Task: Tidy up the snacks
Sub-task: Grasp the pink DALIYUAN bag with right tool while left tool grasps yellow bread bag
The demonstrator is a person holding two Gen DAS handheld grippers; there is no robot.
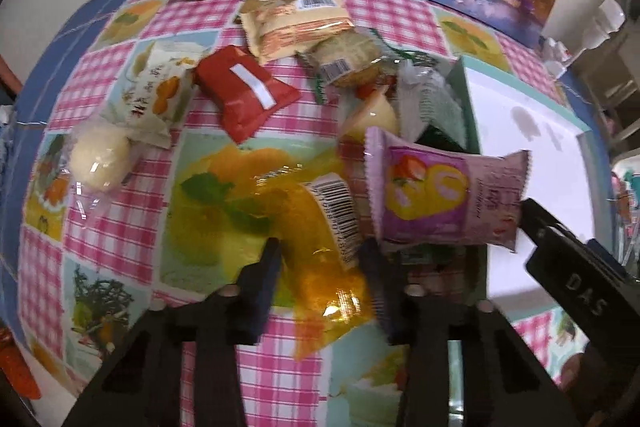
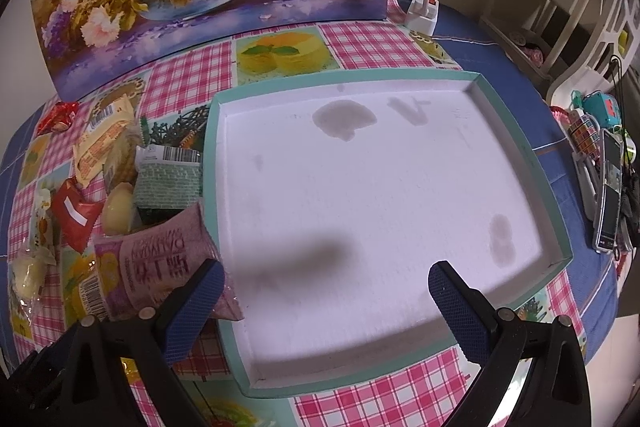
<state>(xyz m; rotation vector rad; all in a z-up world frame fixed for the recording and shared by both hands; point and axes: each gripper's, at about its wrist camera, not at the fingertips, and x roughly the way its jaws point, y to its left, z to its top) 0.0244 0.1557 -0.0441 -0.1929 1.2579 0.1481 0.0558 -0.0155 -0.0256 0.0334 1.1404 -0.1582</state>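
Left gripper (image 1: 320, 259): jaws spread astride the orange cellophane-wrapped snack (image 1: 320, 223), poised to pinch it.
Right gripper (image 2: 326, 283): wide apart, empty.
Snacks: heaped beside the bare teal-rimmed white tray (image 2: 212, 131), their likely destination.

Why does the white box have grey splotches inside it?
The tray has grey blotches on its white floor, like old stains. Also, the pink snack packet leans on the tray's rim instead of lying flat.

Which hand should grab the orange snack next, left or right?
Left. The left gripper is open with its fingers either side of the orange snack. The right gripper hangs open over the white tray.
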